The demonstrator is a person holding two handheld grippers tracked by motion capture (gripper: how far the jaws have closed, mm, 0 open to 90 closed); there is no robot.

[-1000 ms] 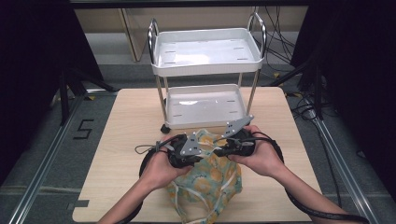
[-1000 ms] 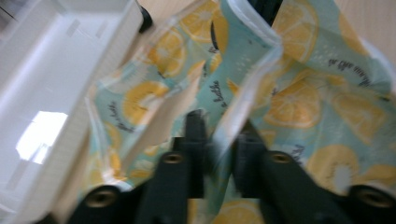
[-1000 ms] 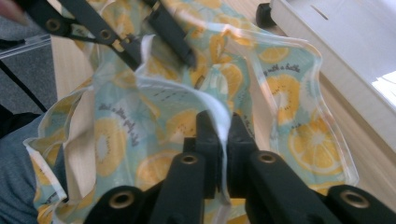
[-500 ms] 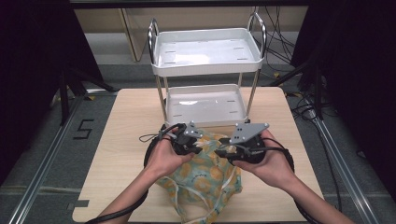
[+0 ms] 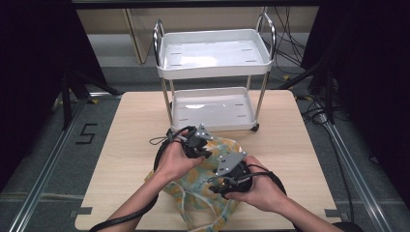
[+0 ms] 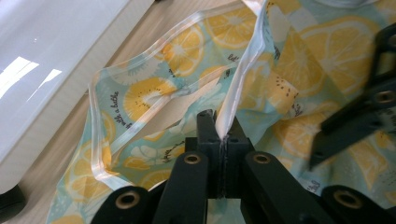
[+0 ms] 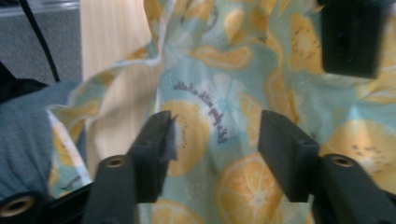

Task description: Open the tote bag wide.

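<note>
A soft bag printed with lemon slices on pale blue lies on the table's near middle. My left gripper is shut on the bag's clear-edged rim, which rises from between the pads. In the high view the left gripper sits at the bag's far edge. My right gripper hangs just over the printed fabric; its jaws have just been opening and nothing is pinched between them. From above, the right gripper is over the bag's right side.
A white two-shelf cart stands at the table's far edge, just beyond the bag. The wooden table extends left and right of the bag. Cables trail from both grippers.
The right gripper let go of the bag, opened, and moved down toward the near right. The left gripper closed on the bag's rim and stayed about where it was.
</note>
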